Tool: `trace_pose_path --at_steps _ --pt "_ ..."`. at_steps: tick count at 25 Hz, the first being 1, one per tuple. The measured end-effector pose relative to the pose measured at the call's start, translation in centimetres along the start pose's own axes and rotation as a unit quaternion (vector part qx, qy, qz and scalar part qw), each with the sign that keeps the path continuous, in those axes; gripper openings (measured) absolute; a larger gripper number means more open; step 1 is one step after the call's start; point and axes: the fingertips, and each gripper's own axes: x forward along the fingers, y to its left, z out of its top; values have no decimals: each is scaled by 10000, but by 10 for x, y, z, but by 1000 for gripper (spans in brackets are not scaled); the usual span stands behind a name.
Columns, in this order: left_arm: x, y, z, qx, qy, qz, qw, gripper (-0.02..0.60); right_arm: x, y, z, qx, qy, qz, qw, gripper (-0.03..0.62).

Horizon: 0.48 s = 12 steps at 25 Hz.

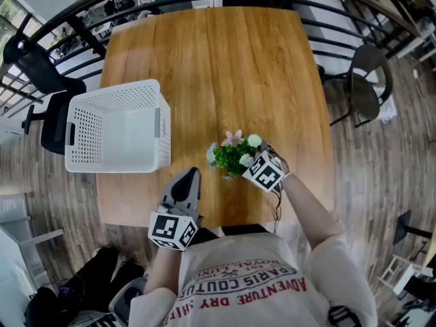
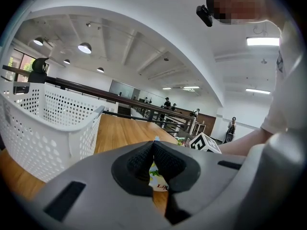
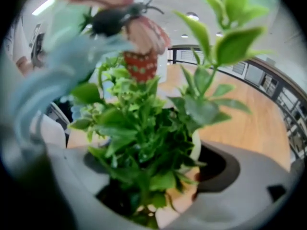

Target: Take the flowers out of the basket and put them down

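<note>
Flowers [image 1: 234, 154] are out of the basket [image 1: 116, 148], well to its right, low over the table [image 1: 225, 67]; can't tell if fully set down. R gripper [image 3: 158, 171] pinches the pot. Left, prob.: release, back off. L gripper [image 2: 153, 150] pressed together, empty, nearer the basket. Nothing blocks.

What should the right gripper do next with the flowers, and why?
Probably lower the flowers the last bit onto the table and let go. They are already out of the basket, held in the jaws of the right gripper over bare wood; whether they touch down yet cannot be told. The left gripper is shut and empty.
</note>
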Motion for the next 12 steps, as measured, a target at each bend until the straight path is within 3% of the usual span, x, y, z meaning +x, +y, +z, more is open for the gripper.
trace_pose_path --at_steps 5,12 --pt "2 -7 1 -21 0 -100 9999 26 -5 -1 0 41 -27 -80 10000 479" --pt "-1 -11 25 -267 -273 -191 9991 26 -41 3 29 76 -502 -407 9979 479"
